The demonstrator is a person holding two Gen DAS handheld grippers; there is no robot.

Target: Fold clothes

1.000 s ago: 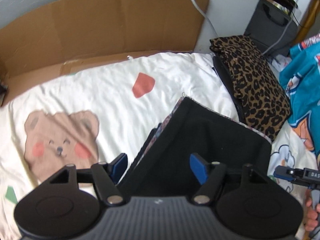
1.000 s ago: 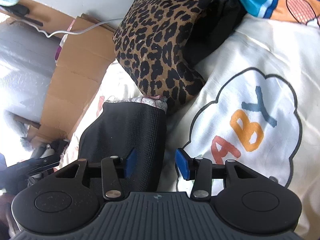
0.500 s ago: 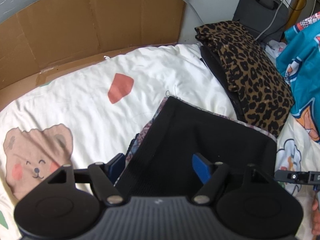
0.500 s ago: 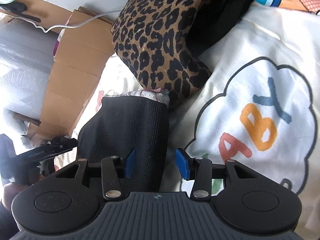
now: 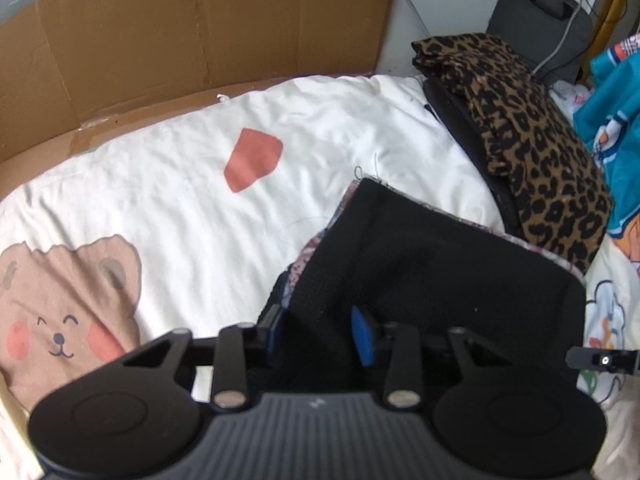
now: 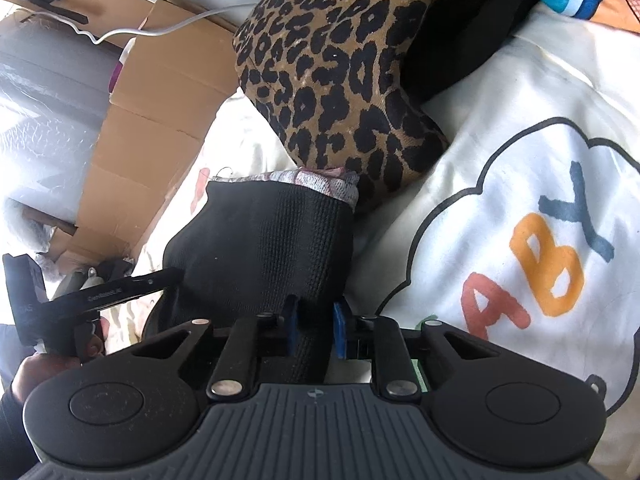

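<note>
A folded black garment (image 5: 440, 272) with a pale floral underside lies on the white printed bedsheet (image 5: 200, 200). My left gripper (image 5: 318, 332) is at its near left corner, and its blue pads press into bunched black fabric. In the right wrist view the same black garment (image 6: 272, 240) reaches away from my right gripper (image 6: 315, 330), which pinches a ridge of its near edge between narrow-set fingers. The other gripper's tip (image 6: 100, 296) shows at the garment's left side, with a person's hand (image 6: 40, 368) behind it.
A folded leopard-print garment (image 5: 536, 160) rests on a dark one just right of the black piece, almost touching it. Cardboard (image 5: 180, 40) lines the far side of the bed. Teal printed fabric (image 5: 616, 140) lies at the right. A white cable (image 6: 168, 28) hangs behind.
Both grippers have narrowed their fingers onto the black garment's near edge. The left gripper has also slid forward and right over the sheet toward the garment.
</note>
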